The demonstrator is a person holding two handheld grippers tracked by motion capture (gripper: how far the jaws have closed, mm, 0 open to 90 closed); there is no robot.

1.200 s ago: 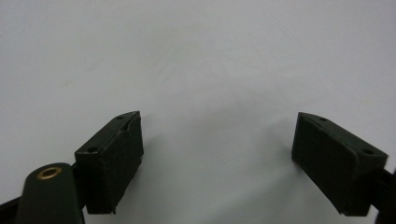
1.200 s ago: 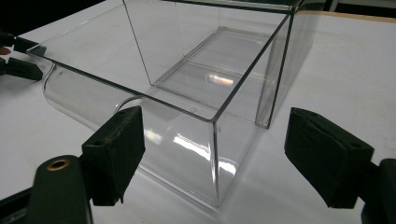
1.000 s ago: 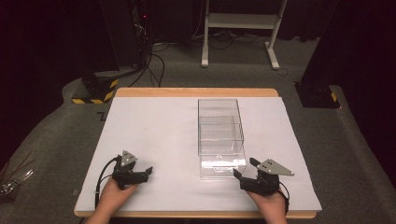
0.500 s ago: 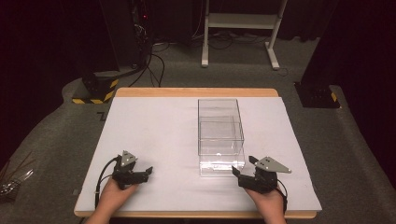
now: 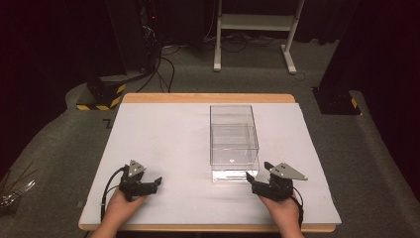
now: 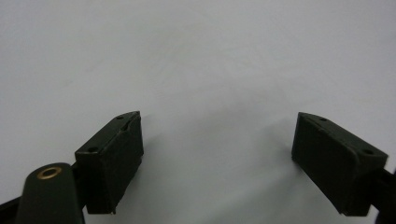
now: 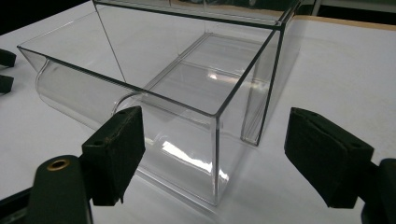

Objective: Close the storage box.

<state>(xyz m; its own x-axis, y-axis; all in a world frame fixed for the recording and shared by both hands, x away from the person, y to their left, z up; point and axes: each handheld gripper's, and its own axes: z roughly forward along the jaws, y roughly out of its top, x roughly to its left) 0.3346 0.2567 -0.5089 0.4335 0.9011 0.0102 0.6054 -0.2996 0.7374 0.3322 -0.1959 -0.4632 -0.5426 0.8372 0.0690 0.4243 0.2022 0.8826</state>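
Note:
A clear plastic box [image 5: 234,141] with a pulled-out drawer stands on the white table mat [image 5: 163,139], right of centre. In the right gripper view the open drawer [image 7: 154,102] fills the near field, its front corner just beyond the jaws. My right gripper [image 5: 251,179] is open, low on the mat just in front of the drawer's near right end; its jaws [image 7: 215,158] stand wide apart with nothing between them. My left gripper [image 5: 157,183] is open near the front left of the mat, and its jaws [image 6: 217,158] point at bare white surface.
The wooden table edge [image 5: 208,97] runs along the back. Beyond it on the floor are a white stand [image 5: 252,29], cables [image 5: 163,59] and a yellow-black striped base [image 5: 101,96]. A dark base [image 5: 337,101] sits at the right. The other gripper's jaw tips [image 7: 5,70] show at the left edge of the right gripper view.
My right gripper has edged slightly left and back, closer to the drawer's front. The left gripper has not moved.

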